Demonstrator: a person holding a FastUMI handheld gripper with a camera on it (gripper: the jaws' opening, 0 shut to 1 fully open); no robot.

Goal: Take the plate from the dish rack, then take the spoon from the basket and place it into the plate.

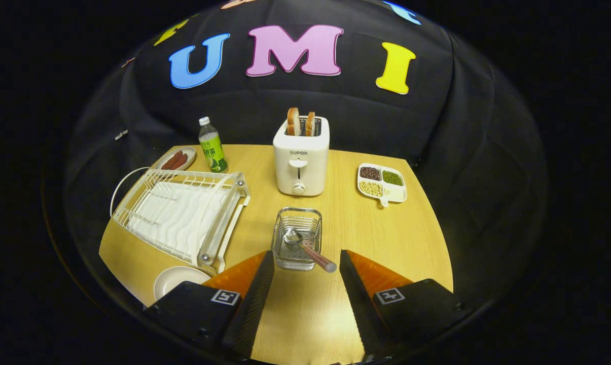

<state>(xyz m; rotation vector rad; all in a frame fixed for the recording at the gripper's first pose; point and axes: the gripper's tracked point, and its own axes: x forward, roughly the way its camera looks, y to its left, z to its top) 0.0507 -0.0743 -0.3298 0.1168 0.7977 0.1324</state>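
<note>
Shiny metal wire basket (297,238), smooth matt wood table (386,238), glossy white toaster (301,162).

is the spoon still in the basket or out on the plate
In the basket. The spoon lies in the wire basket, handle leaning over its near rim. The plate on the table is bare. The tool is open, holding nothing.

Fisheye view riding on the tool (307,258), raised, looking forward and down over the table (386,233), booth wall beyond
</note>
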